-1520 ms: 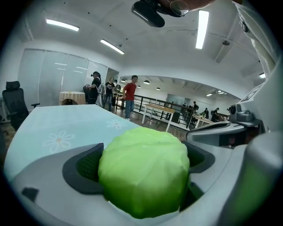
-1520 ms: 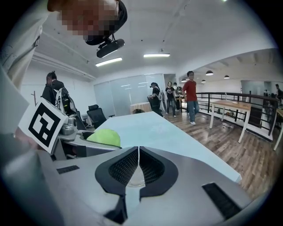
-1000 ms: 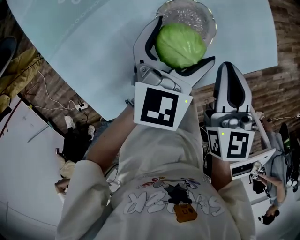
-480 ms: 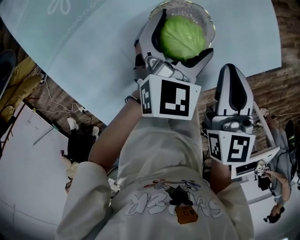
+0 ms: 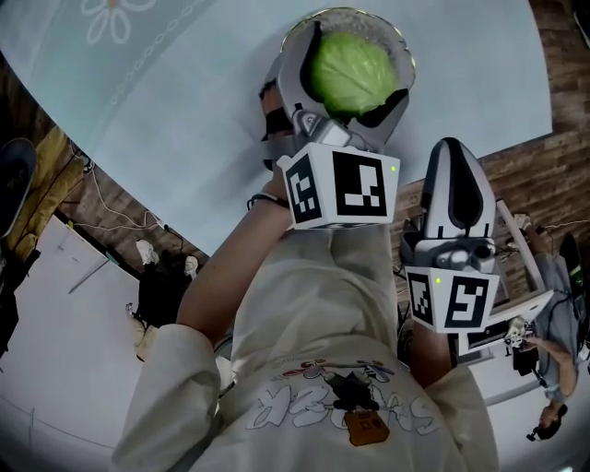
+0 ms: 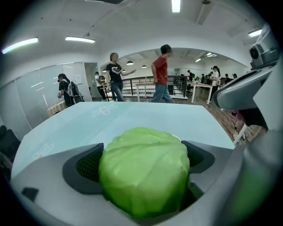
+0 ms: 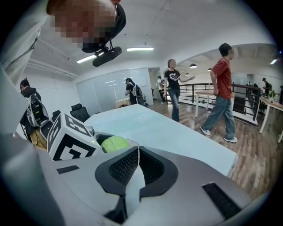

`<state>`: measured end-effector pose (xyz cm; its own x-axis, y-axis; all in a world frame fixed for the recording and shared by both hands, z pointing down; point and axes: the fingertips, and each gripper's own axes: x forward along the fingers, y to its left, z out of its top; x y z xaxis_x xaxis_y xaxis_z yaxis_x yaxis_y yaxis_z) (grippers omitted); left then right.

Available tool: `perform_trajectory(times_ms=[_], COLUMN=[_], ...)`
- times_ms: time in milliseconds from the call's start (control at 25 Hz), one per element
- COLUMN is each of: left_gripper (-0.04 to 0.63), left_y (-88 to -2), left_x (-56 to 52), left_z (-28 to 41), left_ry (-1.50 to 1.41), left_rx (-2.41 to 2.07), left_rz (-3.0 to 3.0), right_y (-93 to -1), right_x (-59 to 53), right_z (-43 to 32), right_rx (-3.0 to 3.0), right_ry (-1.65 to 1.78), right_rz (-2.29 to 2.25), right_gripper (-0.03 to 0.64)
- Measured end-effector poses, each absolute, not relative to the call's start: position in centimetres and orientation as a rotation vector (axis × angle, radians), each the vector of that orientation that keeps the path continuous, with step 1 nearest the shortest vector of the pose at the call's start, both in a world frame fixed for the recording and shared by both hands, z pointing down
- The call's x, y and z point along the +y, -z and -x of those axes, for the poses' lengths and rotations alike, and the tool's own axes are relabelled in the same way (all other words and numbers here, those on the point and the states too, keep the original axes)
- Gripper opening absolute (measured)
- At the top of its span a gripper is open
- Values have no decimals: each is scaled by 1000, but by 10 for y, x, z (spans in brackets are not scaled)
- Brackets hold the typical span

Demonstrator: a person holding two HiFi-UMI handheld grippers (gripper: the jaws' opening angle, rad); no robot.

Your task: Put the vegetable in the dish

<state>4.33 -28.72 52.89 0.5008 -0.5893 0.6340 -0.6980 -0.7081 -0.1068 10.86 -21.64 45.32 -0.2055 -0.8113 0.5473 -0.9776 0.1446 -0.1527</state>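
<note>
Between the jaws of the left claw (image 5: 358,64) sits the vegetable, a round green cabbage (image 6: 143,174). The jaws are spread wide and clamp it across its broadest part, the ribbed pads pressing in on either side. Directly beneath the claw lies the dish (image 5: 385,23), a clear glass bowl, so the cabbage is over the dish. No view shows whether it already rests on the bottom or hangs just above it.

A head like this is probably dense and fairly heavy for its size, firm at the core and smooth and waxy on the outer leaves. It could slide if the squeeze is light, and the leaves could bruise if it is hard. The grasp across the middle looks like the right place, since a hold nearer the top would likely let the ball roll out. The glass looks fragile, so the cabbage should be lowered onto it and not dropped.

Off to the side of that claw, nearer the person and past the table's edge, the right claw (image 7: 138,154) is clenched on nothing, its pads pressed together.

Under the dish spreads the table (image 5: 184,101), a pale blue, smooth surface with a faint flower print. Beyond the jaws is a large bright room with a wood floor (image 5: 553,157), glass partitions, a railing and several people (image 6: 161,73) walking.
</note>
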Motion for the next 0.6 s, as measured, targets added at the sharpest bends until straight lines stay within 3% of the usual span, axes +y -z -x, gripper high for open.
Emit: perform_trajectory(times_ms=[240, 600], left_gripper=[548, 548], left_y=[-542, -515], left_x=[-292, -286], left_z=[-44, -42], left_ry=[-1109, -995], left_rx=[-1071, -1090], left_rz=[-2562, -2591], right_y=[-453, -436], right_x=[-219, -209], right_z=[-108, -106], right_rx=[-2093, -2105], right_ry=[-692, -664], right_rz=[-1727, -1733], right_gripper=[29, 29])
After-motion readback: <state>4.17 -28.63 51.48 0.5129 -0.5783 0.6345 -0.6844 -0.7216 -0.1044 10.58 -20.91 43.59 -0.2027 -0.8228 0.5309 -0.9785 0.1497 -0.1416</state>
